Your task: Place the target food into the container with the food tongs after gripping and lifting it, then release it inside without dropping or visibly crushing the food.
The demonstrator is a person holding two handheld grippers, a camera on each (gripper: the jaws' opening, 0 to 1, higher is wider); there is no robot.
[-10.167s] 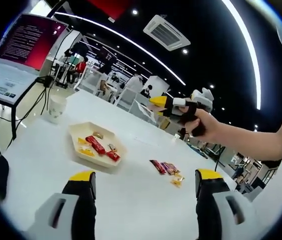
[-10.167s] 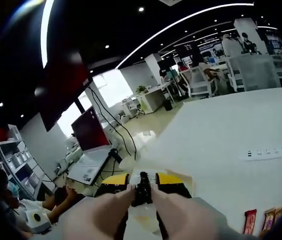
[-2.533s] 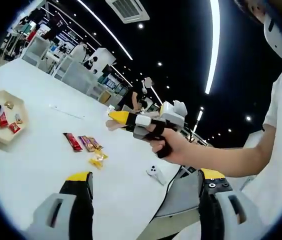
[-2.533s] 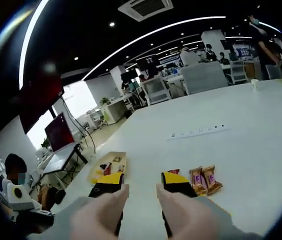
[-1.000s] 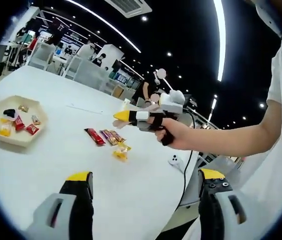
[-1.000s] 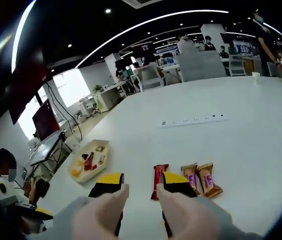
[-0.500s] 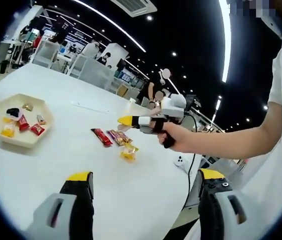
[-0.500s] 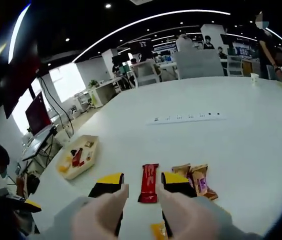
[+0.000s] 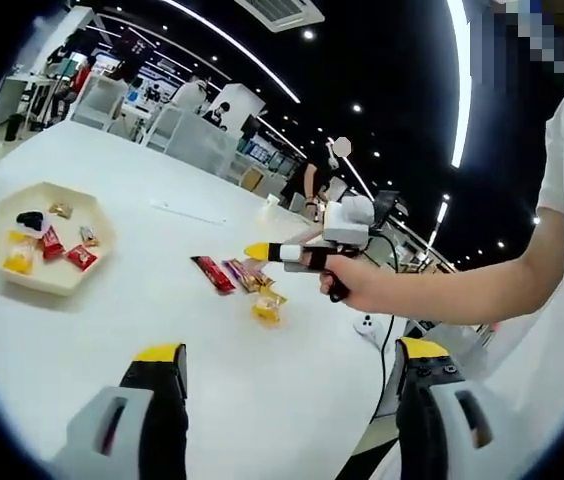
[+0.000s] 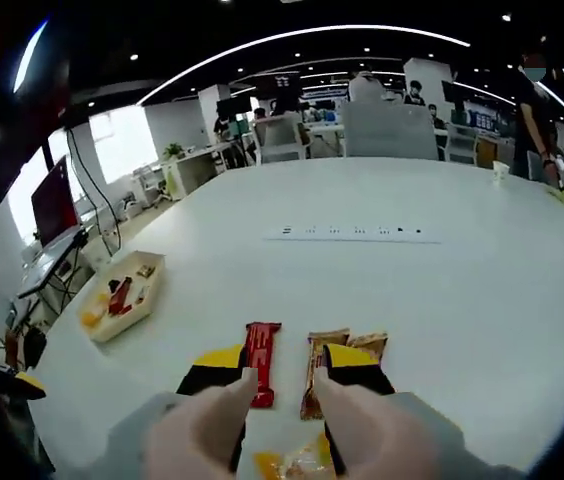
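1. White table (image 10: 482,300) in an open office carries all items.
2. Target food: red bar (image 10: 261,358), two brown packets (image 10: 330,362) and yellow packet (image 10: 292,462) lie on the table beneath the right gripper (image 10: 280,370), jaws apart, nothing gripped.
3. Hexagonal container (image 9: 62,280), well apart, holds several snacks.
4. Left gripper (image 9: 287,368) is wide open, empty.
5. Power strip (image 10: 352,234) lies beyond; wrapper print is illegible.

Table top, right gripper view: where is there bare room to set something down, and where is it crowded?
Bare table stretches between the power strip and the snack row, and between the red bar and the tray. It is crowded at the open tongs: the red bar, brown packets and yellow snack cluster there.
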